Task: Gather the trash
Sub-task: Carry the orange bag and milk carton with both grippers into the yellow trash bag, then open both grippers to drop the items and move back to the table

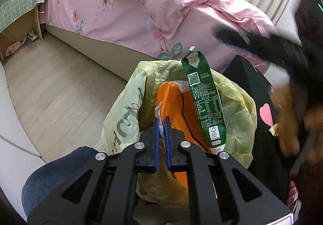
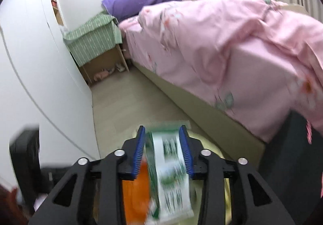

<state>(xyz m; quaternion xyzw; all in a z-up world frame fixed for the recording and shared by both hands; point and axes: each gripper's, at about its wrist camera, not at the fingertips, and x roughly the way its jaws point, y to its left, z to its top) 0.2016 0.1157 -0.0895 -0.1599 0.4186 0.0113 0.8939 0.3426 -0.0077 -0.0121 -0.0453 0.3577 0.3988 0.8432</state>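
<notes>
Bag rim is pinched by L claw to keep it open; green wrapper sits between R claw pads at 12, grip unclear.

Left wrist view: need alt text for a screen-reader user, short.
The left gripper is shut on the rim of a yellow plastic bag, holding it open beside a bed with pink floral bedding. An orange wrapper lies inside the bag and a green snack packet stands in its mouth. The right gripper is a dark blur at the upper right.
</notes>
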